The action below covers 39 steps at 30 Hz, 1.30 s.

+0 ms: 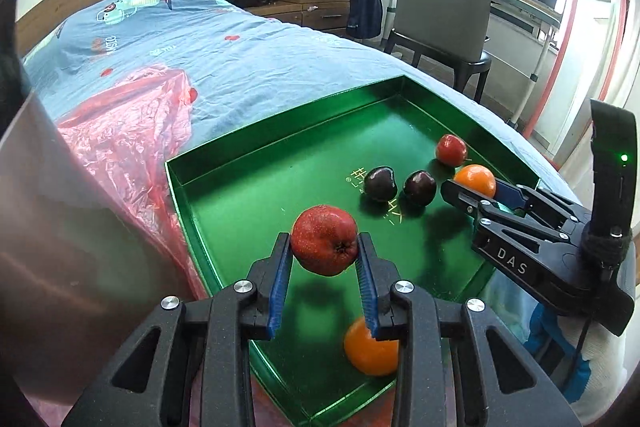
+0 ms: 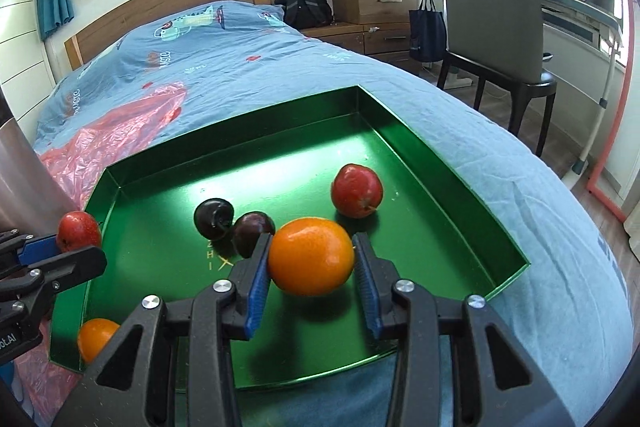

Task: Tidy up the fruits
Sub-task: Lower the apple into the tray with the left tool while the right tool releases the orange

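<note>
Fruits sit in the green tray [image 2: 404, 131] (on the bed): the left gripper [image 1: 324, 255] fingers pinch a red apple [image 1: 324, 245] above it, the right gripper [image 2: 312, 259] fingers clamp an orange [image 2: 311, 257] over it.

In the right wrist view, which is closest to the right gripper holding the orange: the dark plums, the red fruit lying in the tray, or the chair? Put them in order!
From the right gripper:
1. Dark plums, just left of its fingers.
2. Red fruit, behind, toward the tray's right wall.
3. Chair, far off beyond the bed.
</note>
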Each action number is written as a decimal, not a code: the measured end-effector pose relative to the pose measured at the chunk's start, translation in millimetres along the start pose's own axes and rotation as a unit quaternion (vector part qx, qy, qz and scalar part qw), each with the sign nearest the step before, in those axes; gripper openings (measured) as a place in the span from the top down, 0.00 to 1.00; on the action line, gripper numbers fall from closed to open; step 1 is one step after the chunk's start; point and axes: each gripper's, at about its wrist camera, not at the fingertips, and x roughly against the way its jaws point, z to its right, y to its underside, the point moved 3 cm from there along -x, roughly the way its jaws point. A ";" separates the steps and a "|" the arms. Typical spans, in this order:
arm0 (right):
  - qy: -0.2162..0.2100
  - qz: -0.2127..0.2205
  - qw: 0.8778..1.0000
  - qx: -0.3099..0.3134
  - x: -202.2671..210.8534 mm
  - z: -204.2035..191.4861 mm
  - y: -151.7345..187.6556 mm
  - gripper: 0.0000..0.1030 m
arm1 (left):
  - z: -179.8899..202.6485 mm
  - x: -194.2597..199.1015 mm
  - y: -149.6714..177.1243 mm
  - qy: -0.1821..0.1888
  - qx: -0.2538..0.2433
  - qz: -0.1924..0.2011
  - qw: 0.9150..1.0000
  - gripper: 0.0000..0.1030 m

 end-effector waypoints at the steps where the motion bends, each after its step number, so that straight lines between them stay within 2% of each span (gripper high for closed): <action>1: 0.003 -0.002 1.000 0.003 -2.3 1.1 -1.1 0.60 | 0.3 -5.5 -0.9 0.000 0.000 -0.004 1.000 0.73; 6: 0.016 -0.018 1.000 0.016 -10.6 2.7 -7.6 0.59 | -0.2 -25.8 1.5 -0.002 0.004 -0.028 1.000 0.73; 13: 0.039 -0.045 0.997 0.048 -19.3 -2.0 -7.7 0.59 | 2.1 -37.9 7.1 -0.002 0.003 -0.043 0.999 0.73; 23: 0.039 -0.048 0.997 0.048 -19.0 -1.1 -7.1 0.59 | 7.2 -38.0 8.7 -0.018 -0.016 -0.037 0.999 0.73; 32: 0.031 -0.042 0.998 0.040 -15.1 -0.4 -9.2 0.58 | 7.1 -35.8 4.7 -0.027 -0.014 -0.035 0.999 0.73; 35: 0.022 -0.037 0.999 0.032 -11.3 1.0 -10.4 0.47 | 7.0 -30.0 2.0 -0.034 -0.015 -0.027 0.999 0.68; 39: 0.015 -0.024 0.999 0.033 -5.5 -3.5 -13.5 0.21 | 9.6 -18.0 -1.9 -0.040 -0.026 -0.012 0.999 0.62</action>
